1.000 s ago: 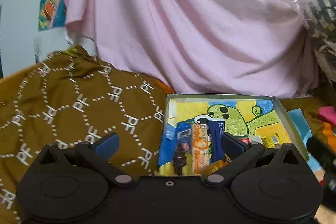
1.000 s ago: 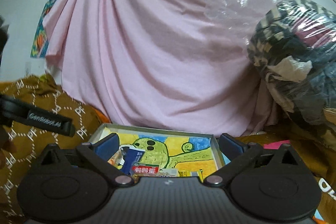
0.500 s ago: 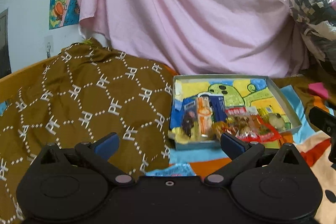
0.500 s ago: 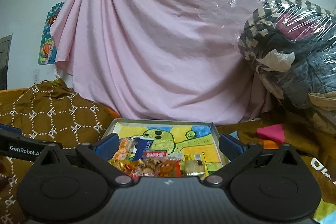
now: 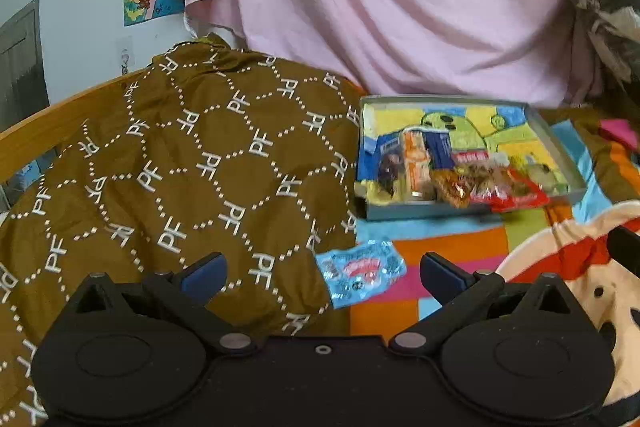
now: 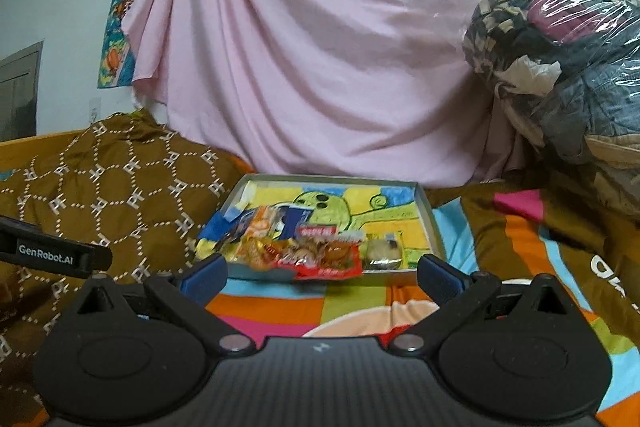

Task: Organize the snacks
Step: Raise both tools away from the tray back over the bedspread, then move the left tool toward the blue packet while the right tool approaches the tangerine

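— Both our tongs have backed away from the tray since a second ago: then it filled the lower middle of each view, now it sits mid-frame and a loose packet has come into sight below it.

— How do the tongs stand?

— The left gripper [image 5: 322,273] is spread wide with nothing between its jaws; the right gripper [image 6: 322,273] is just as open and just as empty.

— And what do we go for next?

— We'd judge the light blue snack packet [image 5: 360,273]. In the left view it lies flat in the lower middle of the frame, almost straight ahead between the blue fingertips [image 5: 206,269], a little right of centre. Its long side runs roughly left to right, slightly tilted, so the jaws would close across its short side. We can't find it in the right view, so the left hand looks nearer.

— Anything crowding it?

— Its left end touches, or slips just under, the fold of the brown patterned blanket [image 5: 180,163]; we cannot tell which. That fold could catch the left finger.

— And where does it go?

— Likely the tray [image 5: 556,143], above and right of the packet, on the colourful bedspread [image 5: 452,247]. The other snacks [image 6: 304,247] crowd its near edge, a red one hanging over the rim, while the far half by the pink curtain [image 6: 320,67] is bare.
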Available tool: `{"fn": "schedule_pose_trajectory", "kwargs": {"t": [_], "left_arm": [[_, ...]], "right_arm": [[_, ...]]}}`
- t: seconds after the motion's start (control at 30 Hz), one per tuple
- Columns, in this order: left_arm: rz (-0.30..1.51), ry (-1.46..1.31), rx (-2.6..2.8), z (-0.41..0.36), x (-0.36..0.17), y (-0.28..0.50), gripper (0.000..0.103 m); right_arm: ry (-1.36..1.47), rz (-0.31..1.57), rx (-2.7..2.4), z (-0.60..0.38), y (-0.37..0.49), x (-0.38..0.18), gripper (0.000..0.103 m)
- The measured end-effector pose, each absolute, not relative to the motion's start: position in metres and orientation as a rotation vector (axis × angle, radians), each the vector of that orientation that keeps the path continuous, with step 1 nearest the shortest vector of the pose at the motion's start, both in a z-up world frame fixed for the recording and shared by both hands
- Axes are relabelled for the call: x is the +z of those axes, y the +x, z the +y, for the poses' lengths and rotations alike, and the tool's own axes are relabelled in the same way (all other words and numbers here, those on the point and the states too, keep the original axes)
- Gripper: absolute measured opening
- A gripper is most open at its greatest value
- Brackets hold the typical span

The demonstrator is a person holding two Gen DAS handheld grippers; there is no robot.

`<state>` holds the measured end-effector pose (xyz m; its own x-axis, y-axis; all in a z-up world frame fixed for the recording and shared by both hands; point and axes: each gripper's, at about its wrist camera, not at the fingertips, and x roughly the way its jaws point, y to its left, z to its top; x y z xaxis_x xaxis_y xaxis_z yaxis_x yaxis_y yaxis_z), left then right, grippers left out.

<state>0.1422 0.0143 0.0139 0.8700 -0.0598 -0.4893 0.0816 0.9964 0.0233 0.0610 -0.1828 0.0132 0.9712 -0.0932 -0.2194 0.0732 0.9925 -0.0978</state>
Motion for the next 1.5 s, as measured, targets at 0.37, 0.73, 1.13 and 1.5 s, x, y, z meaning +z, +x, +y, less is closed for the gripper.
{"fn": "schedule_pose_trajectory", "kwargs": {"t": [0.37,0.73,1.13,1.5], "left_arm": [[0.603,0.101,-0.028,0.013,0.003,0.125,0.102],[0.768,0.079,-0.01,0.016,-0.015,0.13,0.102],[0.863,0.109,0.02,0.011,-0.027,0.139,0.102],[0.894,0.107,0.016,0.011,-0.03,0.145,0.102]], "right_arm": [[-0.1,0.326,-0.042,-0.173,0.043,-0.002,0.103],[-0.137,0.522,-0.005,-0.163,0.051,-0.029,0.103],[-0.091,0.633,0.0,-0.166,0.06,-0.045,0.103],[-0.063,0.671,0.006,-0.169,0.068,-0.048,0.103]]}}
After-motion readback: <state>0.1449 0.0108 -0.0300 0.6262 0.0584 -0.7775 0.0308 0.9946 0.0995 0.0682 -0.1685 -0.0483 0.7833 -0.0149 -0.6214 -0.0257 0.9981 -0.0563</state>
